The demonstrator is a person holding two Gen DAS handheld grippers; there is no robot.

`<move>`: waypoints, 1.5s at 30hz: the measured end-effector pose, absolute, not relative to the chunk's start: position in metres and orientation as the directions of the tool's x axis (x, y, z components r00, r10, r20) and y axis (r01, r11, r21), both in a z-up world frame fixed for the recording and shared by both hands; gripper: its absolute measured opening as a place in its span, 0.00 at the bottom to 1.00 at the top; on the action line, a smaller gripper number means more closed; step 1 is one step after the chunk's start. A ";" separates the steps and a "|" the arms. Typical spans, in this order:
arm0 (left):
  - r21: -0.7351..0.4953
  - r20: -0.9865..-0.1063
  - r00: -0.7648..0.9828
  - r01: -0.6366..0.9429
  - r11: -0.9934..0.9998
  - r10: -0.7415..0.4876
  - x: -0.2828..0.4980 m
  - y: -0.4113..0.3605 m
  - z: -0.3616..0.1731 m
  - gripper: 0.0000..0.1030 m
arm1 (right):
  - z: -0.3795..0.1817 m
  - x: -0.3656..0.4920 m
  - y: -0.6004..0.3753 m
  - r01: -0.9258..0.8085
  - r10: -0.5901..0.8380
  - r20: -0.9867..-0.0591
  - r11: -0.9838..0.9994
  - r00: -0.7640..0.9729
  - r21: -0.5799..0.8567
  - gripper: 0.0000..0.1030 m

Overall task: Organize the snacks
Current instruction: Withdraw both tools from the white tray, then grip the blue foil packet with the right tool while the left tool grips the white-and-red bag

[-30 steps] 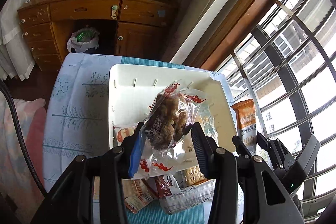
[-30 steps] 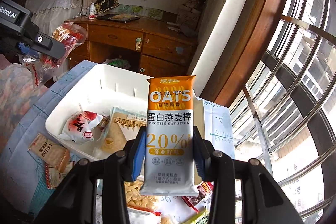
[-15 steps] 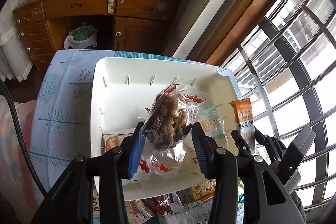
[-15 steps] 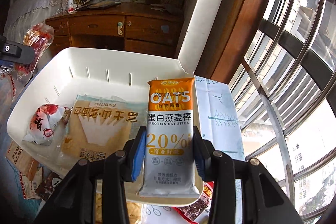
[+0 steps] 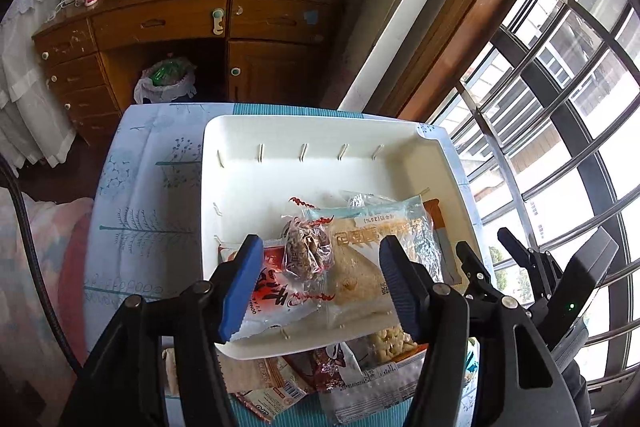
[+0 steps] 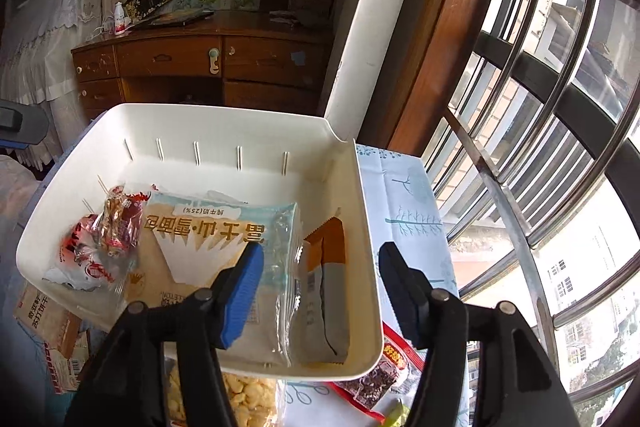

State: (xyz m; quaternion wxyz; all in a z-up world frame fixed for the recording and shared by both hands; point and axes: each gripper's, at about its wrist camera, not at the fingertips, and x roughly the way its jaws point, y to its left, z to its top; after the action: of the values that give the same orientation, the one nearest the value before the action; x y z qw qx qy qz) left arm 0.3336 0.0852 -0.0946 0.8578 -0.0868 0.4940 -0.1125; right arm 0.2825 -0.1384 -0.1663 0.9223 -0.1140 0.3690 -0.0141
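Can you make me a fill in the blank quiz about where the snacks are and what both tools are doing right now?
1. The oat bar lies inside the white ____, against its right wall.
2. Both the left tool and the right tool are ____, holding nothing.
3. The large bread pack lies ____ the oat bar and the red-printed snack bag.
4. The popcorn-like snack bag lies ____ the bin, on the table.

Missing words: bin; open; between; outside
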 end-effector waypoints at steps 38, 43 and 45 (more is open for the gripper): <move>-0.225 -0.821 0.368 0.494 0.840 -0.436 0.205 0.085 -0.059 0.84 | -0.143 0.094 -0.158 0.393 -0.245 -0.737 0.919 0.630 0.031 0.60; -0.220 -0.850 0.317 0.510 0.831 -0.420 0.205 0.069 -0.075 0.85 | -0.160 0.085 -0.165 0.396 -0.221 -0.772 0.917 0.596 0.042 0.60; -0.209 -0.866 0.297 0.515 0.831 -0.403 0.207 0.059 -0.084 0.85 | -0.168 0.083 -0.169 0.396 -0.209 -0.787 0.917 0.581 0.049 0.60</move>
State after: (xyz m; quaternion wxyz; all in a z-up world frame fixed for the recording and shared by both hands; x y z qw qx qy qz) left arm 0.2071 0.0594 -0.0839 0.8036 0.0543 0.5193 -0.2856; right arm 0.0832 -0.1686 -0.1677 0.8822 0.1104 0.4244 -0.1714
